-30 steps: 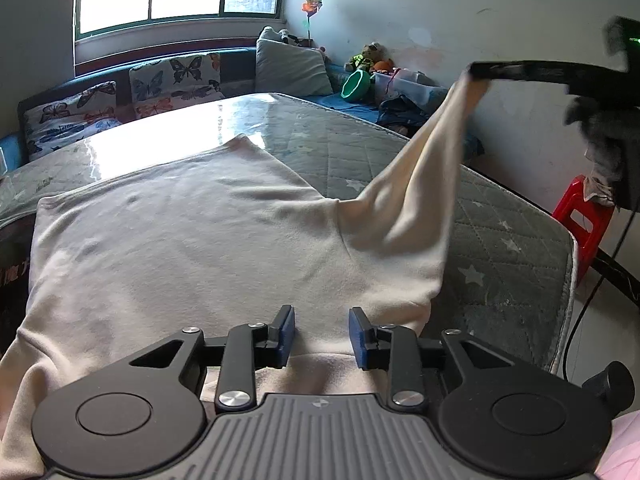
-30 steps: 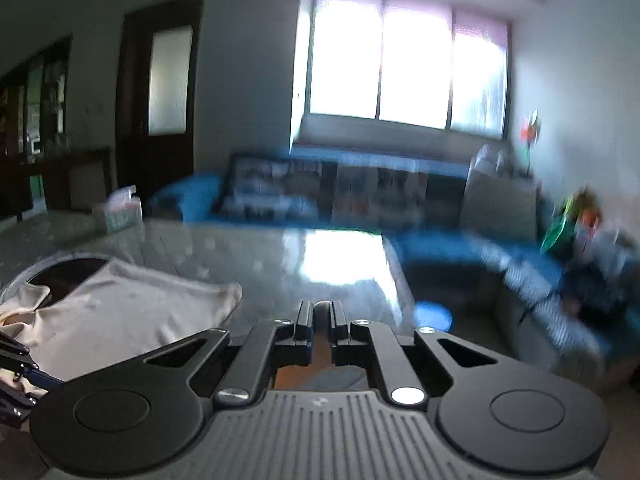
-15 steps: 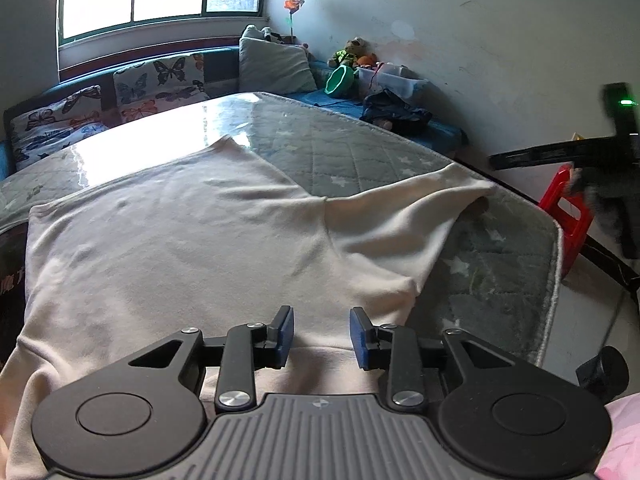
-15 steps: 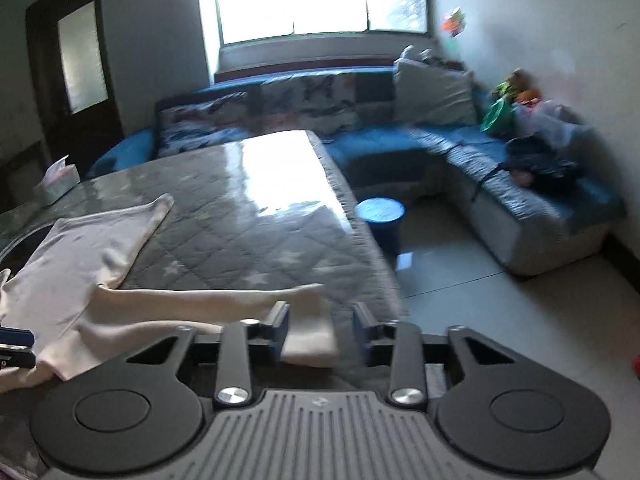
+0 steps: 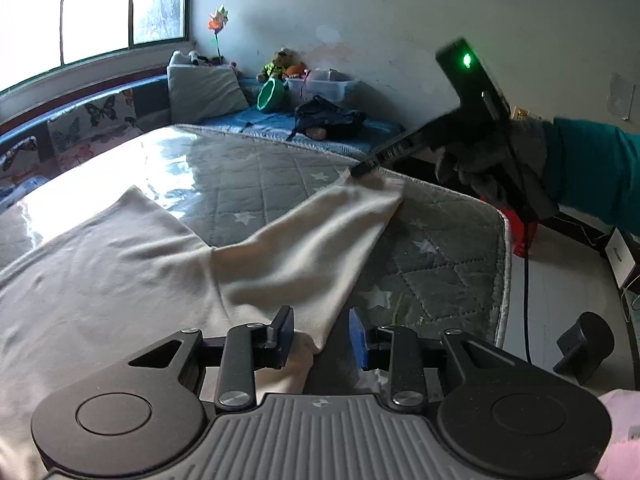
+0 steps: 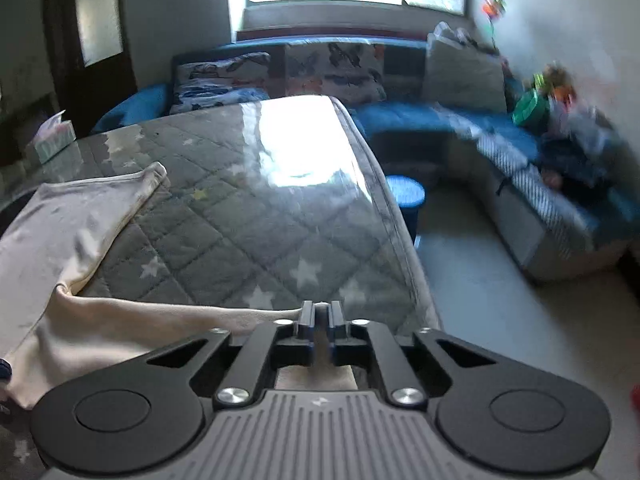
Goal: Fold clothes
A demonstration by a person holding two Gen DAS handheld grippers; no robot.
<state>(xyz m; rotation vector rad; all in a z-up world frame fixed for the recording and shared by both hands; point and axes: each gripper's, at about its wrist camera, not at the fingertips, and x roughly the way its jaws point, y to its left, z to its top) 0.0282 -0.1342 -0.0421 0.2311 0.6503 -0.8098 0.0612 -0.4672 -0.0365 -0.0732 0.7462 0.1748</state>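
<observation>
Our right gripper is pinched tight on the sleeve cuff of the cream garment, which lies flat on the quilted table. Our left gripper is spread over the armpit fold at 6 o'clock. We should carry the sleeve toward 9 o'clock, keeping it taut and low.

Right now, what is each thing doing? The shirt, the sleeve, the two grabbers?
Shirt: spread flat on the quilted table, not folded yet.
Sleeve: stretched out sideways, its end pinched.
Right gripper: shut on the sleeve end.
Left gripper: open, fabric between its pads, not squeezed.
</observation>
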